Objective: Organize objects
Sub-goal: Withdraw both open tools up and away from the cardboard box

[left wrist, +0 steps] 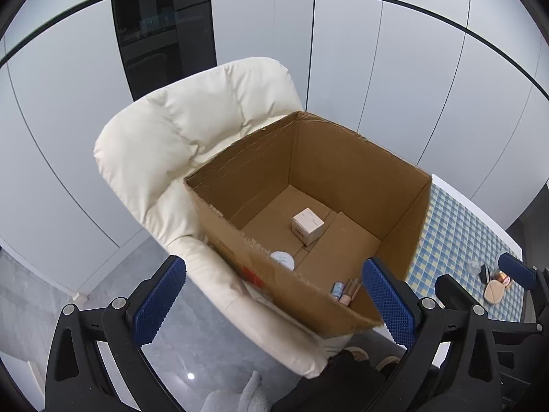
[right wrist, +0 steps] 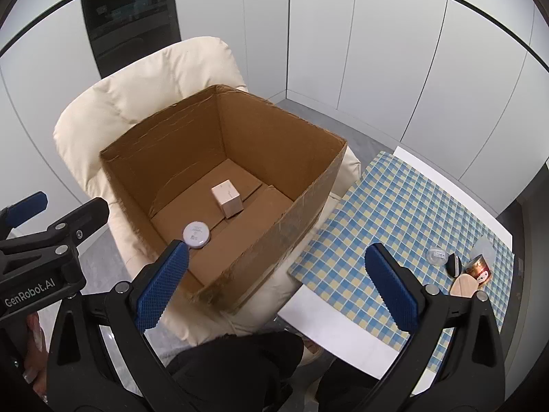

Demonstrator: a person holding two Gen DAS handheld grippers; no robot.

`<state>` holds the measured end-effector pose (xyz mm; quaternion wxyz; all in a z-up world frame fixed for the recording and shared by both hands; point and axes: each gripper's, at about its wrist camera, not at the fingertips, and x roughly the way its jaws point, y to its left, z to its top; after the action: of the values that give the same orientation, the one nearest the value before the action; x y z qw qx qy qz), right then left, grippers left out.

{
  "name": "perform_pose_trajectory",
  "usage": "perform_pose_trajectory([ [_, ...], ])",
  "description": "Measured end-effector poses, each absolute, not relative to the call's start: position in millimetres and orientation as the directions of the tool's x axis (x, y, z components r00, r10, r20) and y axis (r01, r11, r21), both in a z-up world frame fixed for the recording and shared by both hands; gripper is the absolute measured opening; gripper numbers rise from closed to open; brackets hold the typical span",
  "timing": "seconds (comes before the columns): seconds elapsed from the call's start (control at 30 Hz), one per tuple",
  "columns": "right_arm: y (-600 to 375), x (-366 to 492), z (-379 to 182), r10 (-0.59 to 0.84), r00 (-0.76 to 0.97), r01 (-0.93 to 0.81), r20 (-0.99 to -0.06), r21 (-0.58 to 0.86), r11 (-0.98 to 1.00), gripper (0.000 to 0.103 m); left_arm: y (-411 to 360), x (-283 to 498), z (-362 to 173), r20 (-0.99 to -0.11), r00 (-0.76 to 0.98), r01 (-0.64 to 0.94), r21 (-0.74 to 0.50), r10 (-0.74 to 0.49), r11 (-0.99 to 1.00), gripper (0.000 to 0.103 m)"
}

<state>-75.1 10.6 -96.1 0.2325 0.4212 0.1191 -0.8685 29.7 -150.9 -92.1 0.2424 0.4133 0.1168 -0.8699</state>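
Note:
An open cardboard box [left wrist: 343, 158] [right wrist: 308, 206] stands on a cream padded chair. Inside lie a small pale cube carton [left wrist: 307, 225] [right wrist: 228, 198], a round white jar [left wrist: 283, 260] [right wrist: 196, 235] and some small tubes [left wrist: 346, 290] in the near right corner. My left gripper [left wrist: 274, 300] hangs open and empty above the box's near edge. My right gripper [right wrist: 278, 283] is open and empty too, over the box's near right corner. Small cosmetics remain on the checked cloth: a clear cap [right wrist: 437, 255], a black item [right wrist: 454, 264], a copper jar [right wrist: 478, 267] and a beige puff [right wrist: 465, 285].
The cream chair [left wrist: 192, 127] [right wrist: 137, 79] backs onto white cabinet panels. A white table with a blue and yellow checked cloth [right wrist: 394, 213] [left wrist: 459, 226] stands right of the box. The person's dark-clothed legs [right wrist: 240, 367] are below. Grey floor lies left of the chair.

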Motion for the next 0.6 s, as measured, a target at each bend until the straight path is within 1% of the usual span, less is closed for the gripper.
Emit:
perform_pose_trajectory([
  [0.33, 32, -32, -77, -0.309, -0.555, 0.503, -0.772, -0.016, -0.864, 0.103, -138, 66, -80, -0.771, -0.555, 0.513, -0.022, -0.312, -0.858, 0.102],
  [0.6, 51, 3, -60, -0.316, -0.578, 0.499, -0.752, -0.019, -0.866, 0.103, -120, 95, -71, -0.759, -0.570, 0.488, -0.006, -0.314, -0.873, 0.102],
])
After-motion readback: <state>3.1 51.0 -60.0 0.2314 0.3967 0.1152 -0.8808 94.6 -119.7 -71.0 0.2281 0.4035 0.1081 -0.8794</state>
